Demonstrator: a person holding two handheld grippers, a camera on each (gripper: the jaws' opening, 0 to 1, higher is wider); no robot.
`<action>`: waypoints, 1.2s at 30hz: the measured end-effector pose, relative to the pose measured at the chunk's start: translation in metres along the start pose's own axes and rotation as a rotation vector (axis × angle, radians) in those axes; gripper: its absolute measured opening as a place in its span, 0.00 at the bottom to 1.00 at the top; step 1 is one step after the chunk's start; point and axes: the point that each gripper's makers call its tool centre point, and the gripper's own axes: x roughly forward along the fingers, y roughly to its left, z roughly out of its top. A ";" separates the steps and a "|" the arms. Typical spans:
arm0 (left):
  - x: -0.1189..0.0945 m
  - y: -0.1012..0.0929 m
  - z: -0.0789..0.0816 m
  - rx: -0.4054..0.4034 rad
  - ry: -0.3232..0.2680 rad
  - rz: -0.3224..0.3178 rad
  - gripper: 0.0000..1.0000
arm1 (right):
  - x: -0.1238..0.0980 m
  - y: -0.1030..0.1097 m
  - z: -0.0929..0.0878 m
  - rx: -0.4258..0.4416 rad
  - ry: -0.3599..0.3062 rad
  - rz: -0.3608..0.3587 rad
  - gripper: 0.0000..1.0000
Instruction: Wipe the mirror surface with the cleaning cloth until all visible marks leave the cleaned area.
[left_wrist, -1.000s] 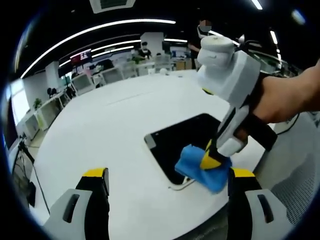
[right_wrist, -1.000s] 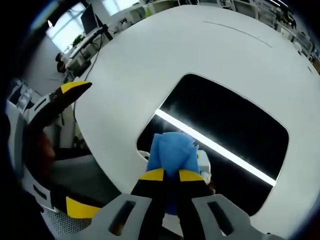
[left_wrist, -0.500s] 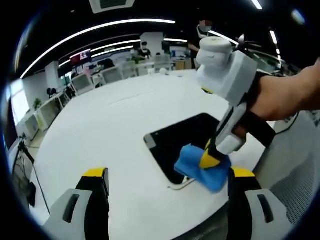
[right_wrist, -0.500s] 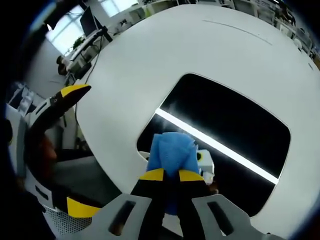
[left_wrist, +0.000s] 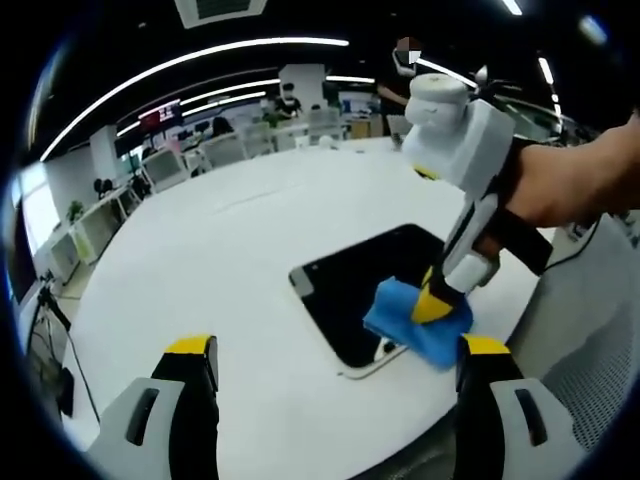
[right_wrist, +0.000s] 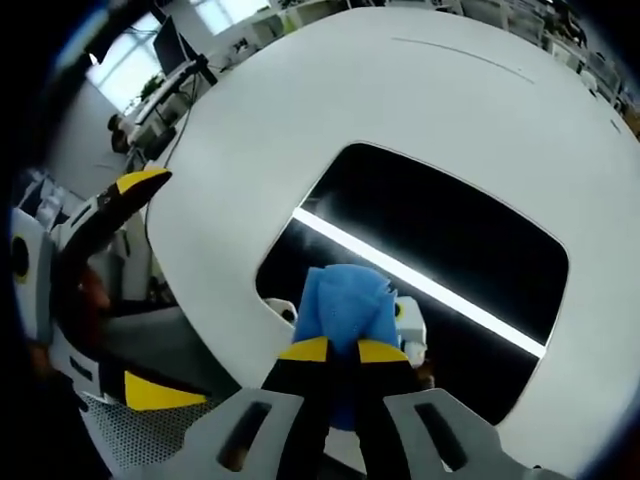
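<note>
On the white bench (left_wrist: 230, 250), the dark mirror (right_wrist: 440, 250) lies flat near its edge. The right tool (right_wrist: 342, 350) pinches the blue cleaning cloth (right_wrist: 347, 300) between closed jaws, pressing it on the mirror's near corner. The left tool (left_wrist: 335, 350) hangs wide and empty. The cloth looks soft and light, best gripped by a bunched fold; the glass is likely slick and fragile.
</note>
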 end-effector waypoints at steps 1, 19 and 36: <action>0.000 0.000 0.000 -0.002 0.002 0.001 0.99 | 0.000 -0.001 0.000 0.000 0.000 -0.002 0.03; -0.002 -0.004 0.000 0.000 0.007 -0.014 0.99 | -0.007 -0.015 -0.009 -0.001 0.026 -0.022 0.03; -0.001 -0.003 0.003 -0.006 -0.008 -0.013 0.99 | -0.004 -0.027 0.006 0.017 0.014 -0.060 0.02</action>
